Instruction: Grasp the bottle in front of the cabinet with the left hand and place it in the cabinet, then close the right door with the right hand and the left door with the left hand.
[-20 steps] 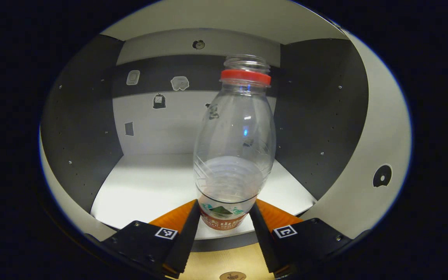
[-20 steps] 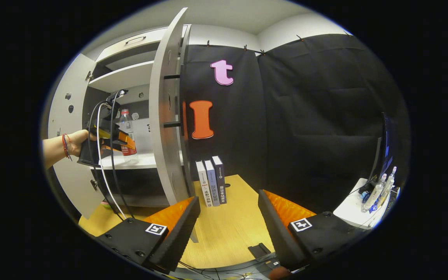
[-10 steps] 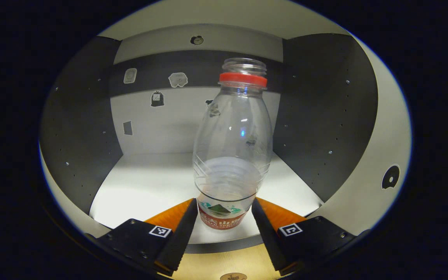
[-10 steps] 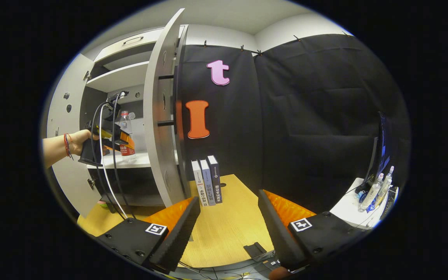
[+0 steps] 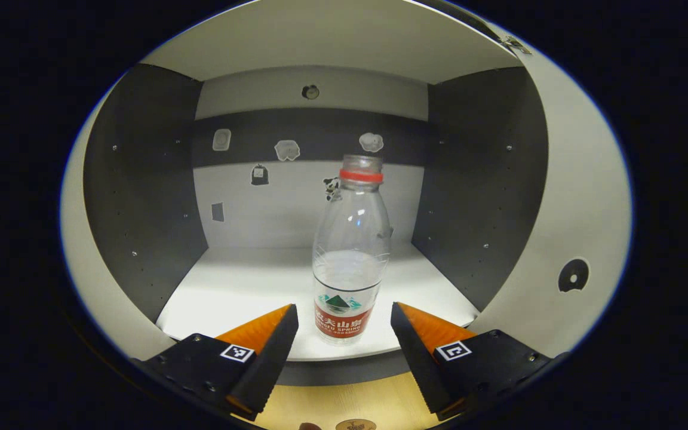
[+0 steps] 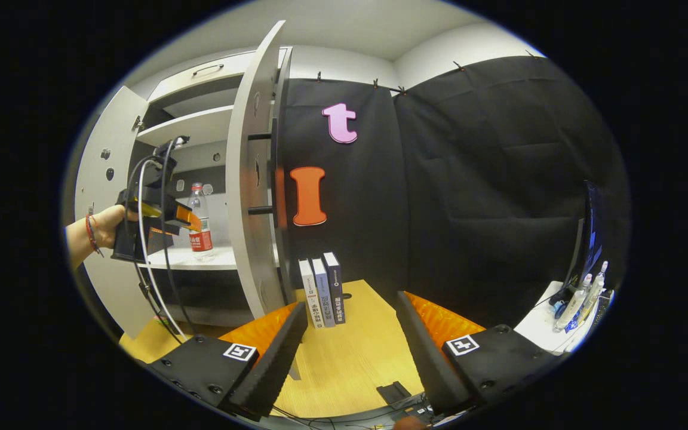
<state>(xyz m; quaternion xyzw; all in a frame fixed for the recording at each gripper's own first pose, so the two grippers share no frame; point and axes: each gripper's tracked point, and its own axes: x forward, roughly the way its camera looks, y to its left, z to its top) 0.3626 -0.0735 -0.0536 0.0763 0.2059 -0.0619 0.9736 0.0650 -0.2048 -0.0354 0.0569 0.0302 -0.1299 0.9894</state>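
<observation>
A clear plastic bottle (image 5: 349, 263) with a red neck ring and no cap stands upright near the front edge of the white cabinet shelf (image 5: 242, 286). My left gripper (image 5: 344, 322) is open just in front of it, its fingers apart from the bottle on both sides. In the right gripper view the bottle (image 6: 200, 221) stands on the shelf with the left gripper (image 6: 192, 221) held by a hand just short of it. The right door (image 6: 251, 179) stands open, edge-on. My right gripper (image 6: 350, 325) is open and holds nothing, above the wooden table.
The left door (image 6: 102, 197) is swung open behind the hand. Three books (image 6: 323, 289) stand on the wooden table (image 6: 350, 358) beside the right door. A side table (image 6: 550, 325) with small bottles sits far right. Cables hang from the left gripper.
The left gripper has let go of the bottle and drawn back from the shelf; the bottle now stands free. The right gripper has hardly moved.
</observation>
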